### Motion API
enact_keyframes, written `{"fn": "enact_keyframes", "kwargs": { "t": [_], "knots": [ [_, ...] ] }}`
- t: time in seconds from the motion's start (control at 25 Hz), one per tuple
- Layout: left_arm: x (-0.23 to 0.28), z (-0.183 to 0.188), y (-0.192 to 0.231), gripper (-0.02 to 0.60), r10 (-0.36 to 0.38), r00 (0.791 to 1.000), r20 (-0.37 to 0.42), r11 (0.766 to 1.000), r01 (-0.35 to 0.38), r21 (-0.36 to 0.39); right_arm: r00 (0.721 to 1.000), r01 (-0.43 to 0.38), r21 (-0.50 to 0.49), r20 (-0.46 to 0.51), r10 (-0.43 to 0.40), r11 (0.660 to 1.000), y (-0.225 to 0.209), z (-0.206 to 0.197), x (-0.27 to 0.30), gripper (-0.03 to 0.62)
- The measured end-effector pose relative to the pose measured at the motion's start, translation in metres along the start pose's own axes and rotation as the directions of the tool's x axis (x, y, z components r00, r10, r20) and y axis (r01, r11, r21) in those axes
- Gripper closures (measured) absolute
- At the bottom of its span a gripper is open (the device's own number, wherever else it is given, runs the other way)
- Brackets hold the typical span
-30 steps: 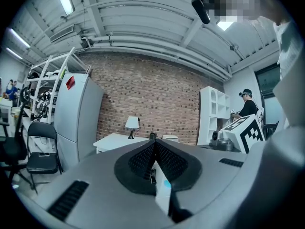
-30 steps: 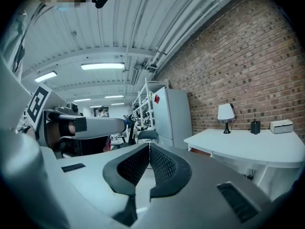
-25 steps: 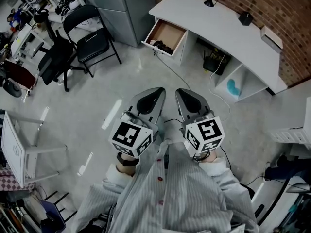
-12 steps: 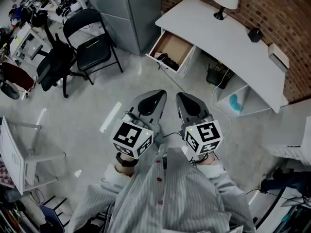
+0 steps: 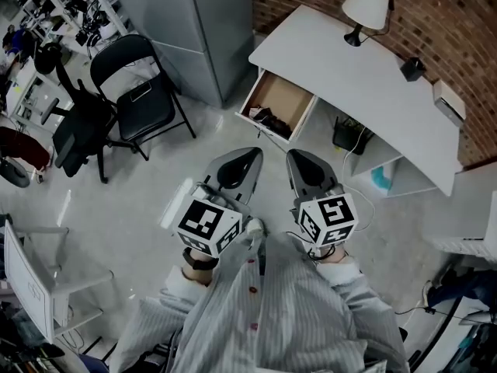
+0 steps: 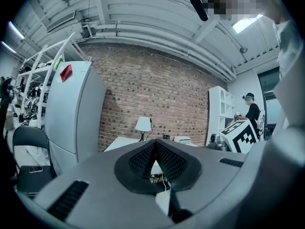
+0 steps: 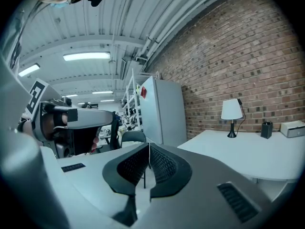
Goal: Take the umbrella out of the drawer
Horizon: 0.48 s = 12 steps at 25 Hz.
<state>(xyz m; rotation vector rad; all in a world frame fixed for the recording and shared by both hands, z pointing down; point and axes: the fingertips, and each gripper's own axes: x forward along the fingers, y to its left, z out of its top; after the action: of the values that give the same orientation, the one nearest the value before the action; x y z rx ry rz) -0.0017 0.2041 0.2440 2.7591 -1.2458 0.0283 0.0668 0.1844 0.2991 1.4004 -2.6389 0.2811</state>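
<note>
The white desk stands by the brick wall, and its wooden drawer is pulled open toward me. A dark bundle, likely the umbrella, lies at the drawer's front end. Both grippers are held side by side above the floor, well short of the drawer and pointing toward it. My left gripper is shut with nothing between its jaws, and its tips meet in the left gripper view. My right gripper is shut and empty too, as the right gripper view shows.
A black folding chair and a dark office chair stand to the left. A grey cabinet sits left of the desk. A lamp and small boxes are on the desktop. Cables trail under the desk.
Both grippers have travelled together toward the desk. The drawer and desk now sit lower and nearer in the head view, and the lamp has come fully into view. Both jaws stayed shut.
</note>
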Motion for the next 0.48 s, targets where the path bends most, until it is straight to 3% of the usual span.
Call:
{"fn": "enact_keyframes", "kwargs": {
  "t": [0.24, 0.48],
  "knots": [
    [0.014, -0.008, 0.037, 0.574, -0.014, 1.0, -0.028, 1.0, 0.013, -0.018, 0.999, 0.022, 0.016, -0.03, -0.022, 1.0, -0.01, -0.004, 0.039, 0.559],
    [0.033, -0.02, 0.065, 0.572, 0.001, 0.999, -0.048, 0.999, -0.003, -0.054, 0.997, -0.005, 0.027, -0.077, 0.007, 1.0, -0.016, -0.016, 0.073, 0.559]
  ]
}}
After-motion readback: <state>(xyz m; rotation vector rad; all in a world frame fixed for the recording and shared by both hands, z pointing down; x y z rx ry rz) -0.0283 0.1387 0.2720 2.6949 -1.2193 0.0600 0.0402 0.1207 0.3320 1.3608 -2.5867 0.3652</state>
